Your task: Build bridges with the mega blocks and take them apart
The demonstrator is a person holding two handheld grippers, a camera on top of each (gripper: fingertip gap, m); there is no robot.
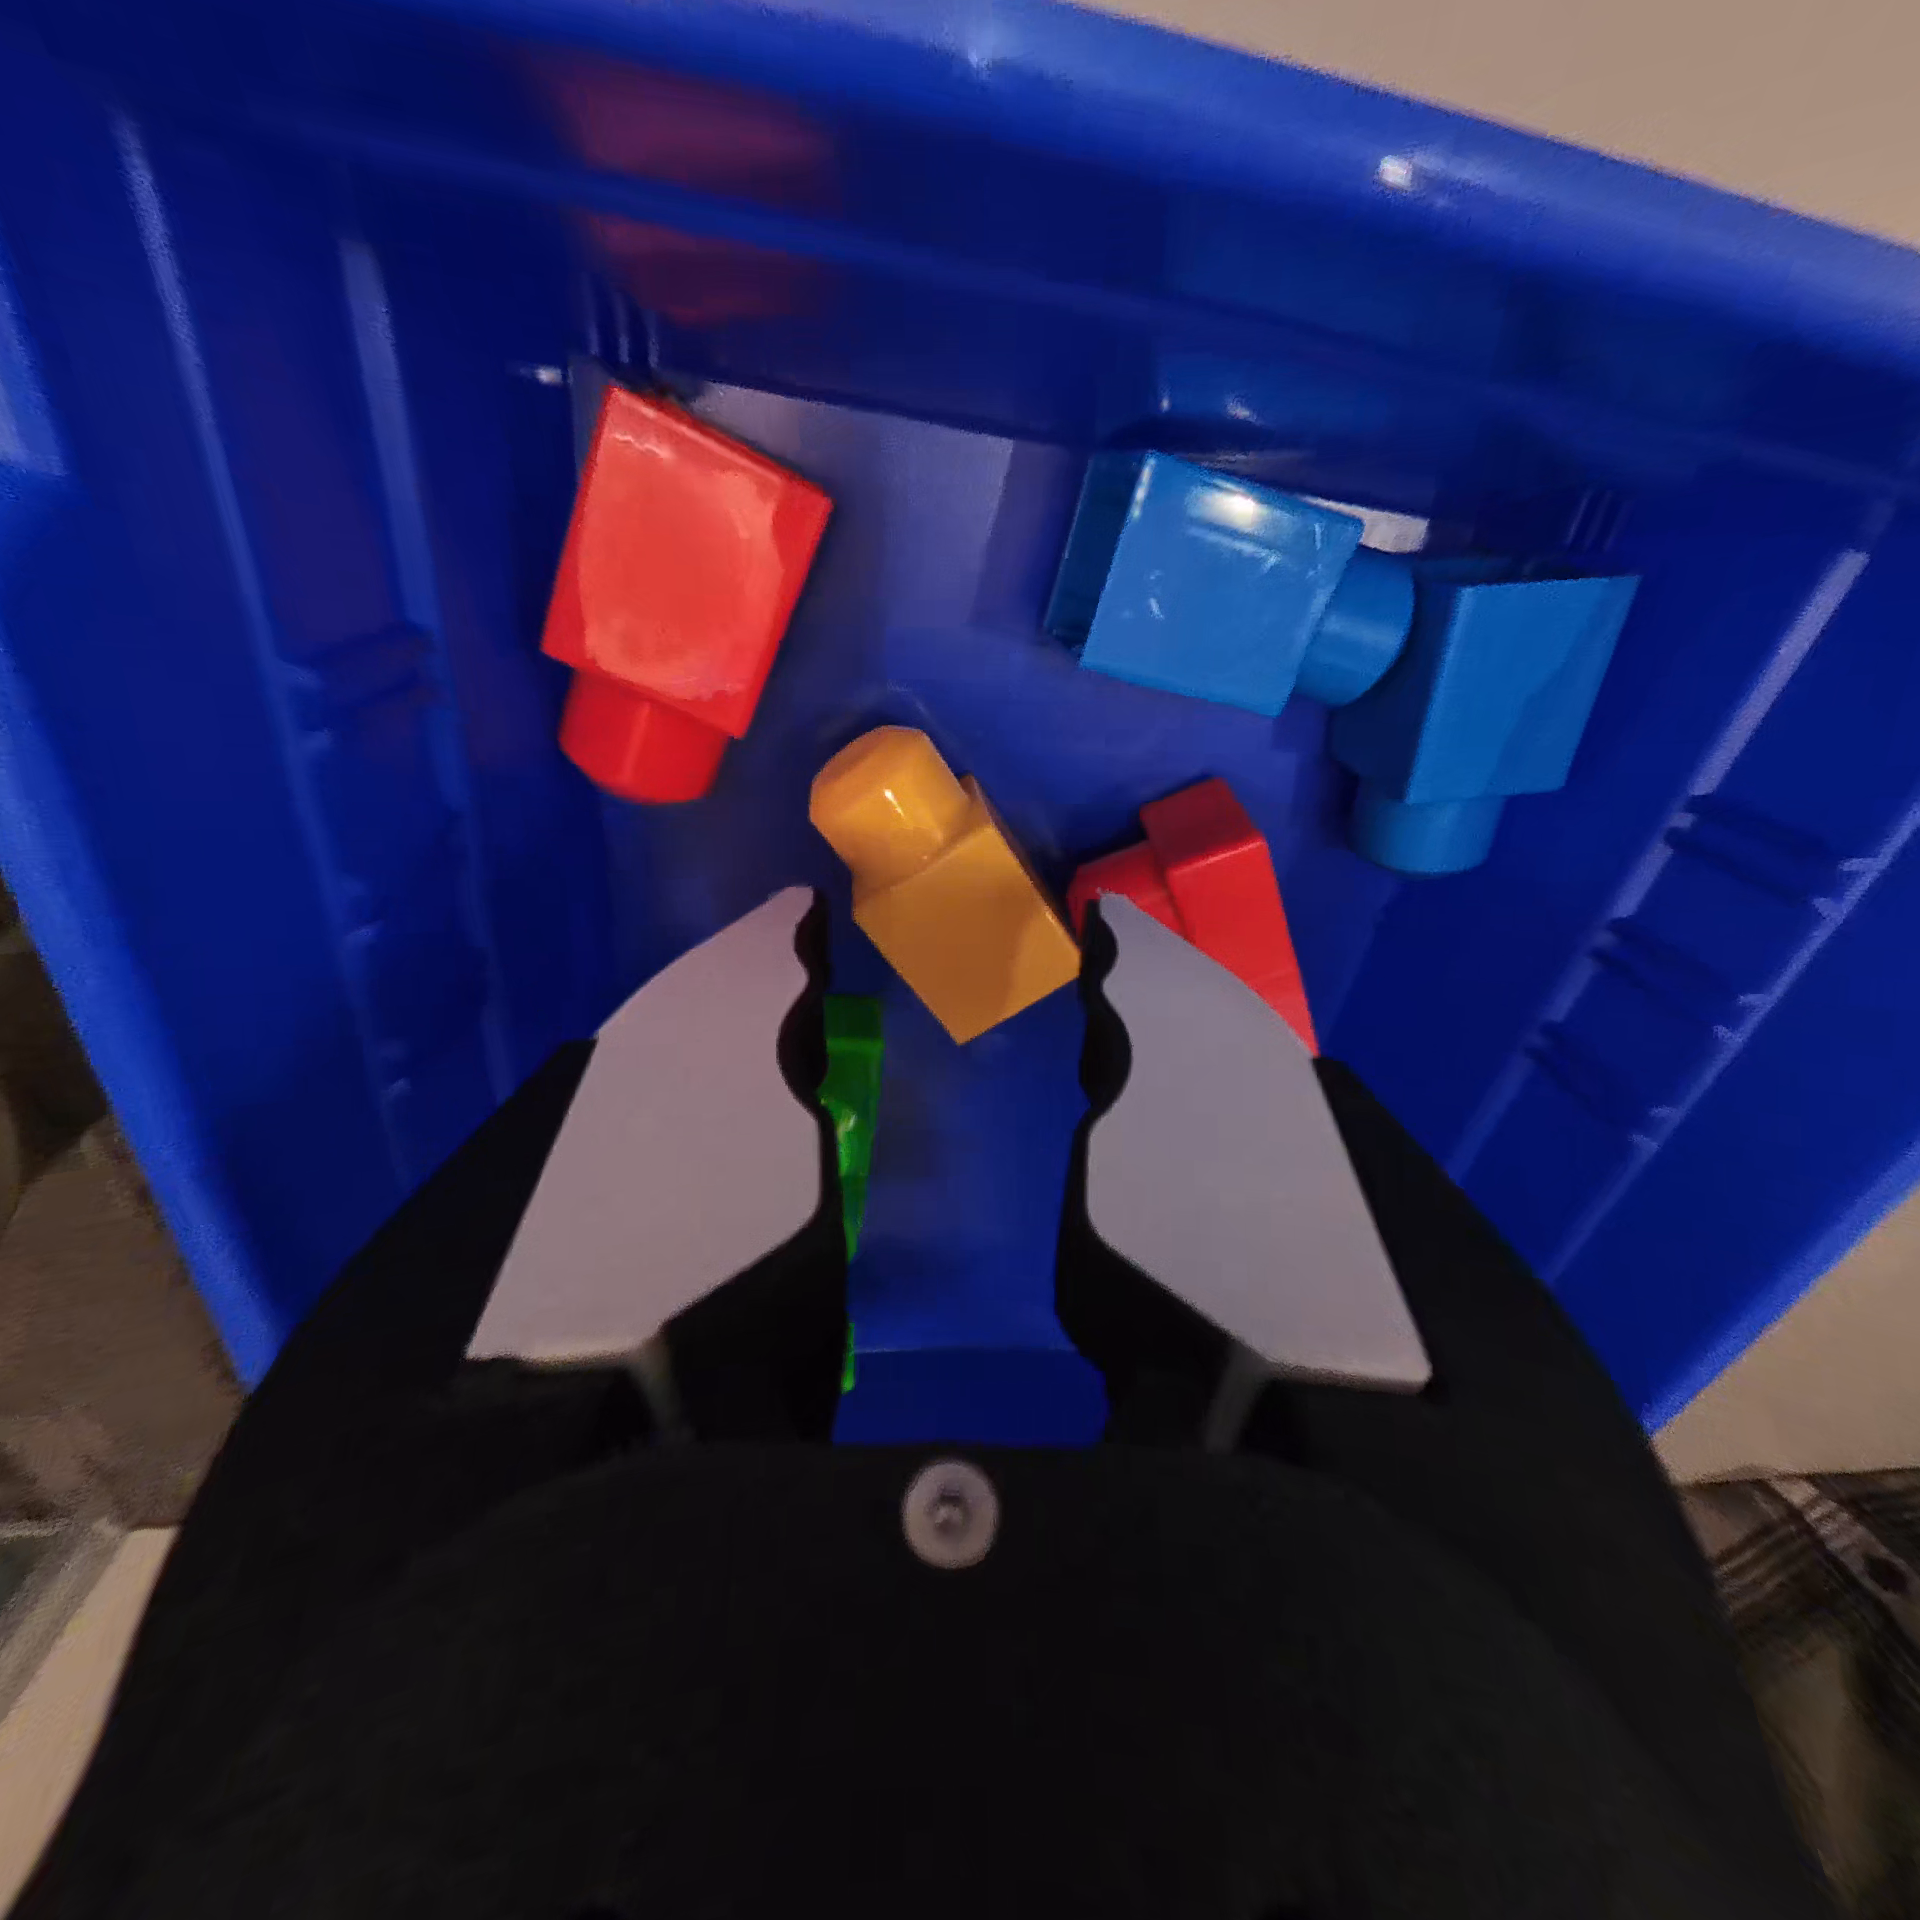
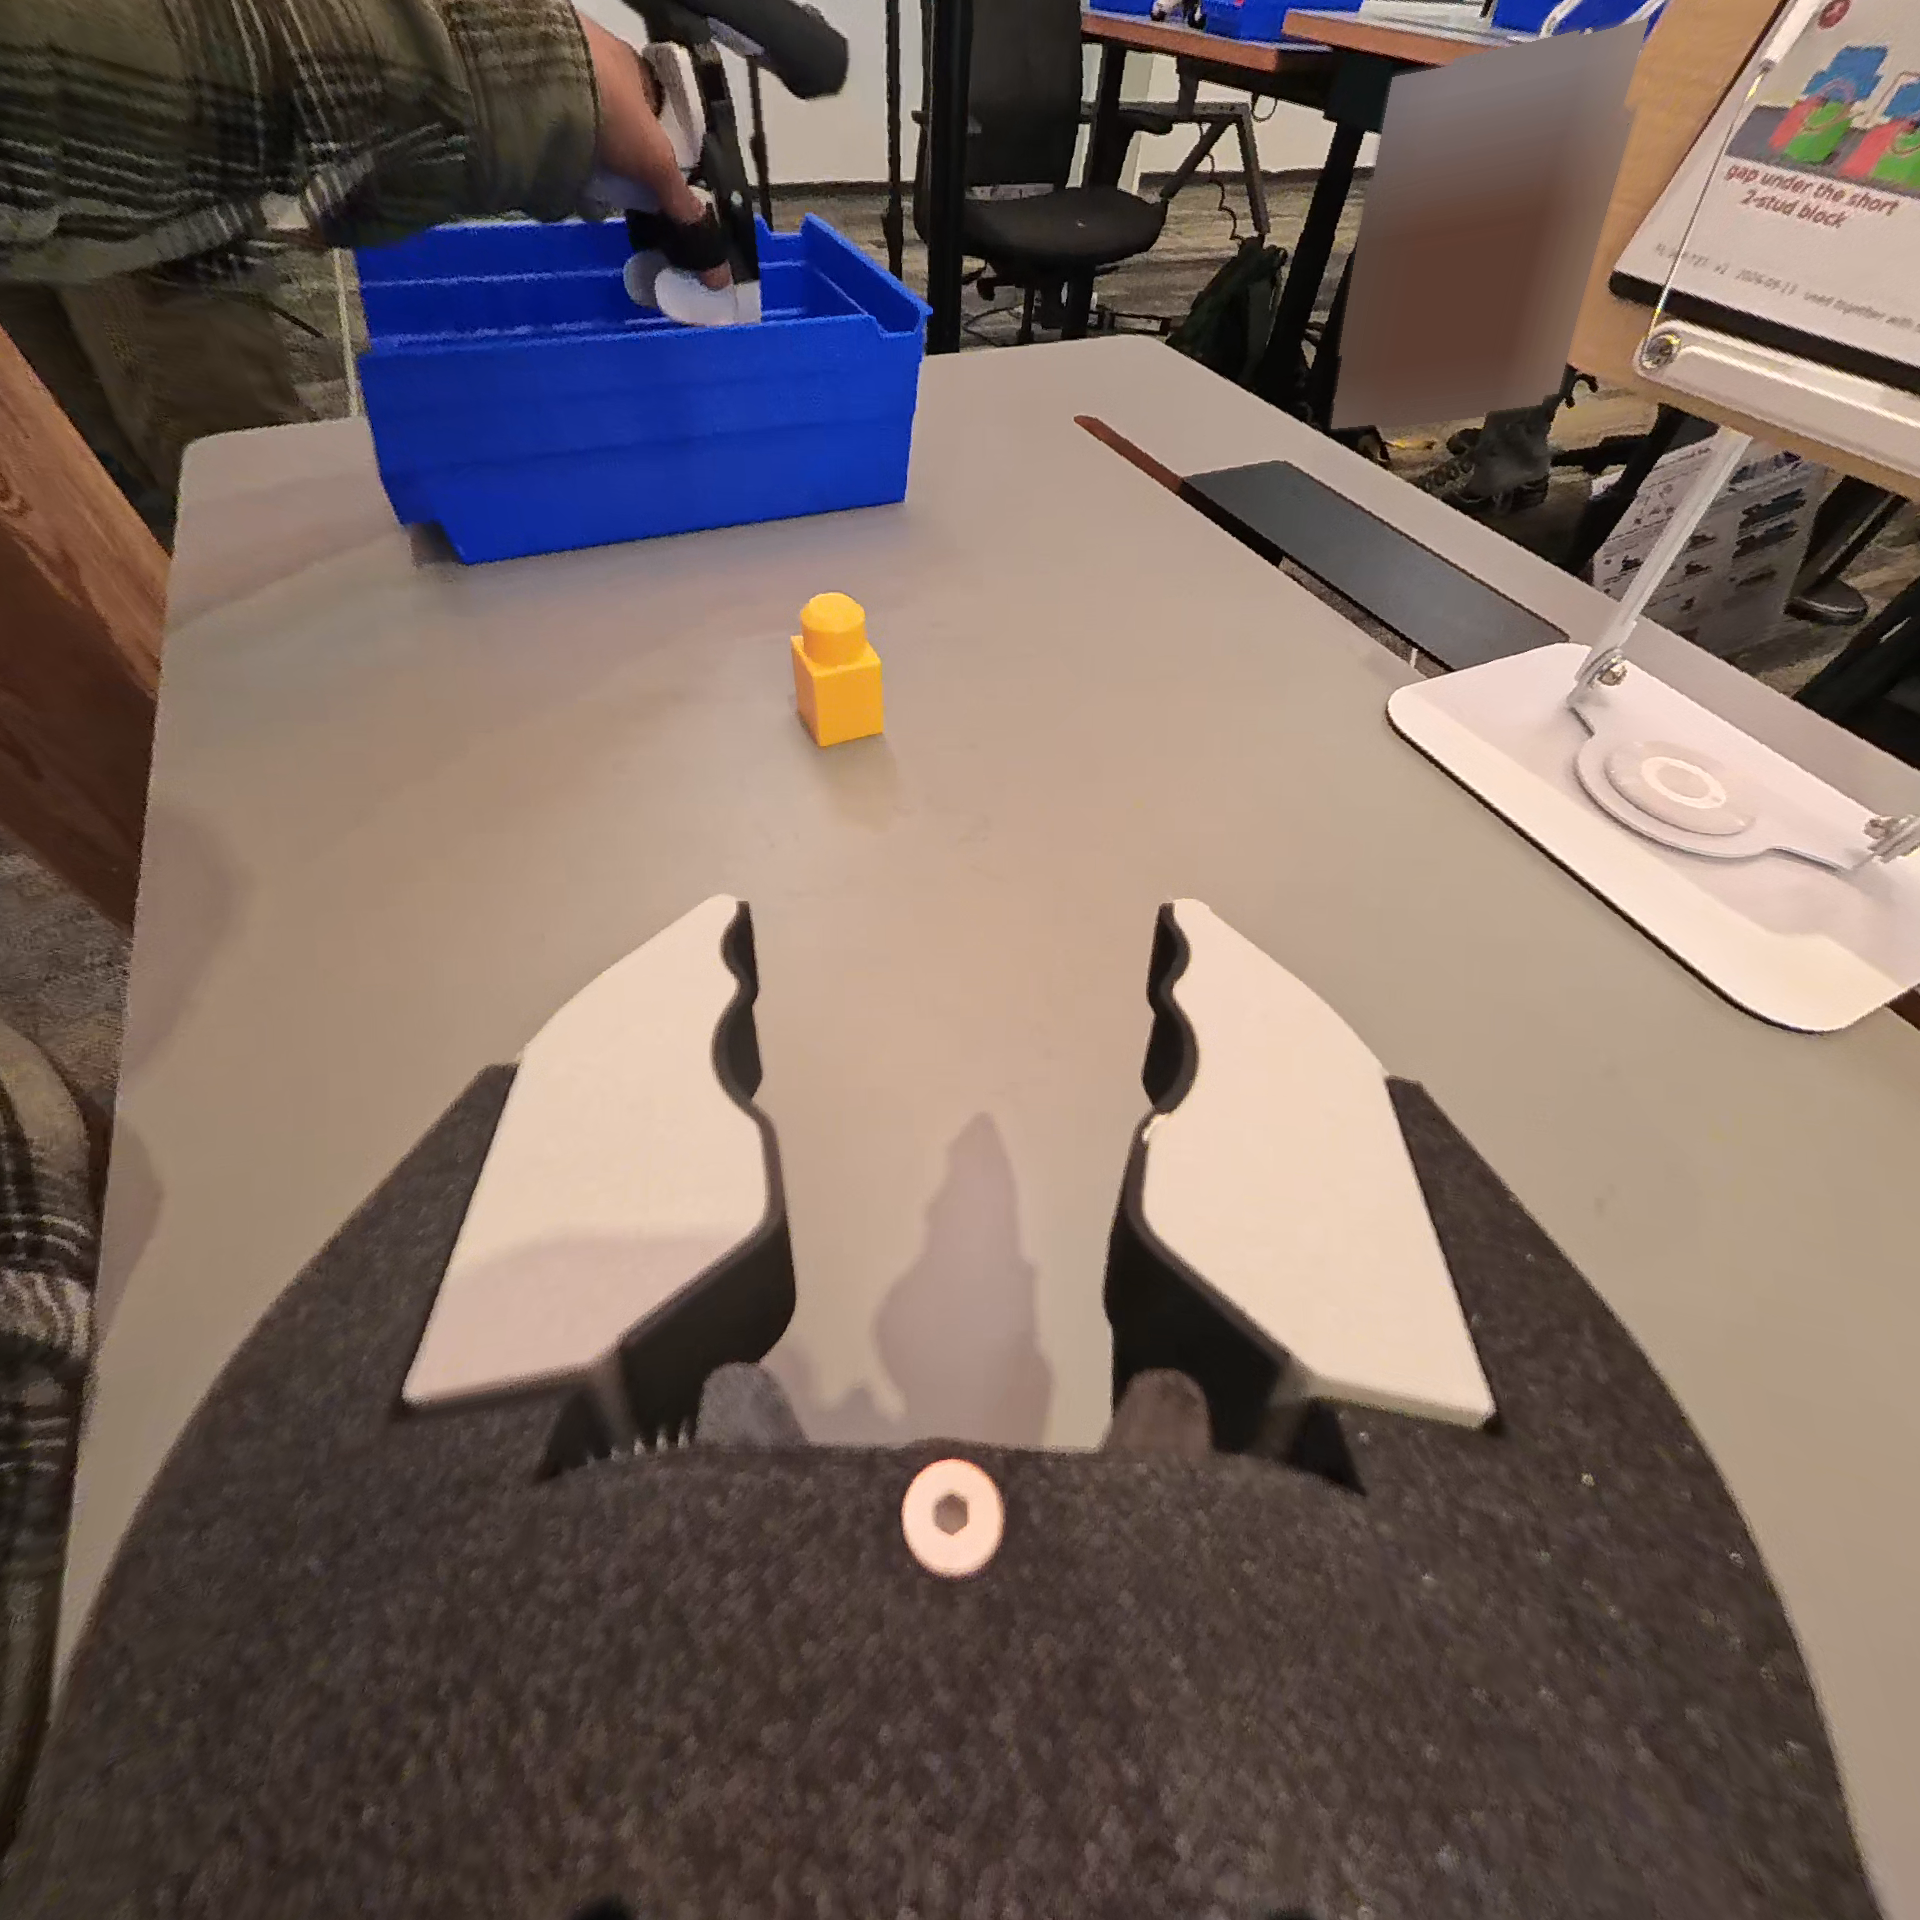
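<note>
My left gripper (image 1: 951,904) reaches down into a blue bin (image 1: 1351,208). It is open, with a yellow one-stud block (image 1: 956,894) lying tilted between its fingertips. Around it lie a red block (image 1: 675,582), two blue blocks (image 1: 1205,582) (image 1: 1475,707), another red block (image 1: 1216,883) and a green block (image 1: 852,1091) half hidden behind the left finger. My right gripper (image 2: 951,914) is open and empty, low over the grey table (image 2: 1091,831). A second yellow one-stud block (image 2: 836,670) stands upright ahead of it. The bin (image 2: 644,436) and left gripper (image 2: 696,291) show at the far left.
A white stand with an instruction sheet (image 2: 1662,810) sits at the table's right edge. A black panel (image 2: 1371,561) lies beyond it. A wooden surface (image 2: 62,623) borders the left side. A person's plaid sleeve (image 2: 260,114) reaches over the bin. Office chairs and desks stand behind.
</note>
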